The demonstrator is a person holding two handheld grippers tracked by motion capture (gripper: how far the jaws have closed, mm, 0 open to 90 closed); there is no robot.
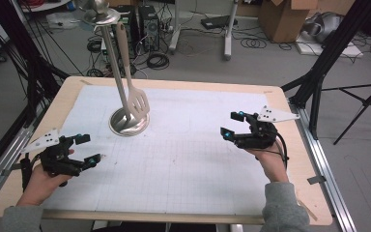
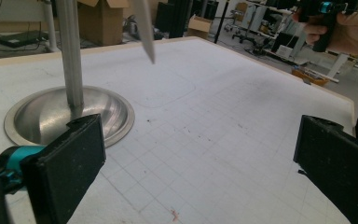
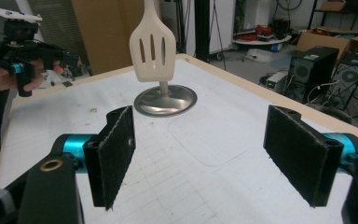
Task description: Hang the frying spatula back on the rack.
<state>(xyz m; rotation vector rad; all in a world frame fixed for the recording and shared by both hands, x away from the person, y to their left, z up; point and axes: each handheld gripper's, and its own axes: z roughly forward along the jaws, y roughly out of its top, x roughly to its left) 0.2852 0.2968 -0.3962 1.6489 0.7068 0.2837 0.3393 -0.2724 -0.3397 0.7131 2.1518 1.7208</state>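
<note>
While both jaws stand wide apart and hold nothing, the left hand-held gripper [image 1: 88, 149] and the right hand-held gripper [image 1: 232, 124] rest low over the near half of the tabletop [image 1: 183, 159], one at each side, well apart from the work. The thing to be handled is the spatula [image 1: 136, 99], a pale slotted one that hangs by its handle from the top of a metal stand [image 1: 128, 122]; its blade dangles just above the stand's round base, beside the upright pole, toward the far left of the white gridded mat. In the right gripper view the spatula's blade [image 3: 152, 51] faces the camera squarely, in line with the gap between the jaws, so the right hand-held gripper seems the better placed to take it. To do this step well, it is best to bring that hand-held gripper forward and upward with the jaws kept open, aim for the handle above the blade rather than the flat slotted part, and turn the wrist so the pads close across the narrow sides of the handle. The pole stands close behind the spatula, so the jaws should slip around the handle alone and not catch the pole. Since the spatula hangs freely, a nudge would likely set it swinging; a slow approach and a firm close should prevent that, and a lift straight up ought to free it from its hook.
</note>
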